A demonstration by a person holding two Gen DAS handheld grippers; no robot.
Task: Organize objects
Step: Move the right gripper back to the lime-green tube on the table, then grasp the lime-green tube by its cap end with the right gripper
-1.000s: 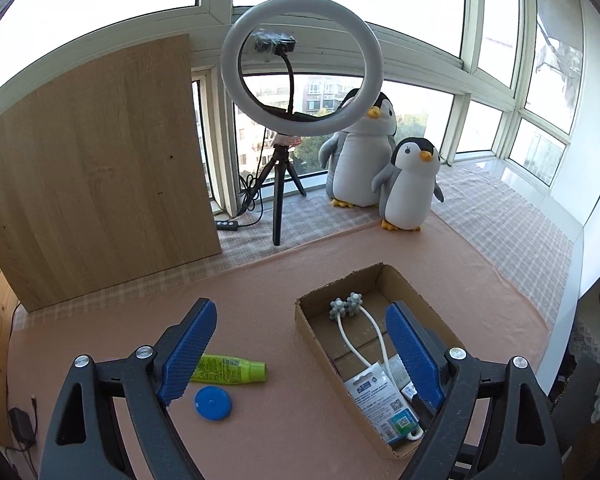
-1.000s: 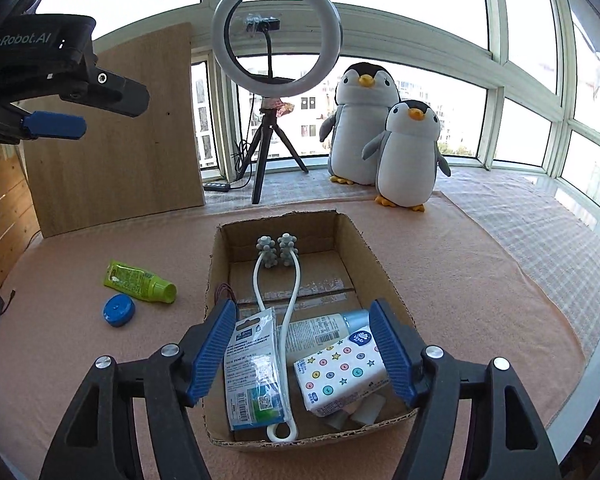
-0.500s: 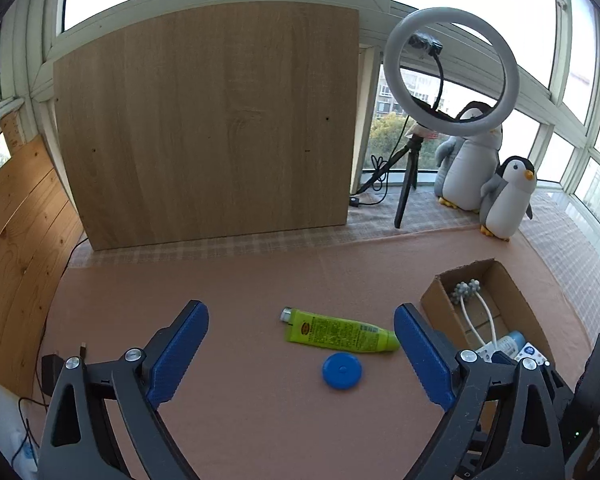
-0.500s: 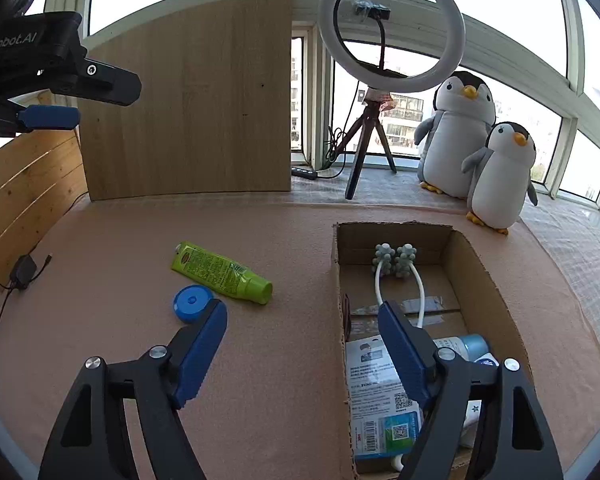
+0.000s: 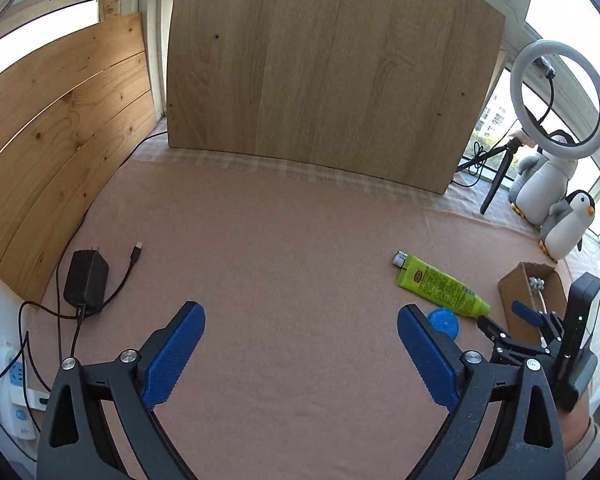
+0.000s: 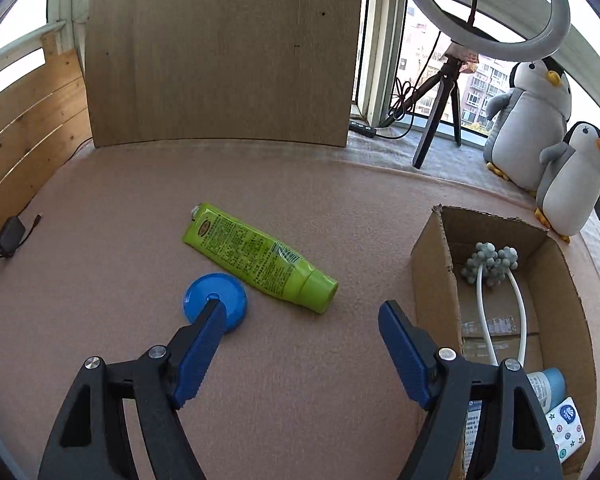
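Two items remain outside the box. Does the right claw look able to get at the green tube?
Probably yes: the right claw is open and empty, and the green tube lies just ahead with nothing over it.

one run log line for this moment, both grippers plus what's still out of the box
left gripper: open, empty | right gripper: open, empty, near blue lid | green tube: on cloth, outside cardboard box

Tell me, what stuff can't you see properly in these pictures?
- Cardboard box: in the right wrist view the right gripper covers its near contents, and the picture edge cuts its corner.
- Blue round lid: in the left wrist view a left gripper finger covers part of it.
- Green tube: its print is too small to read.
- Power strip: cut off by the left wrist view's edge.
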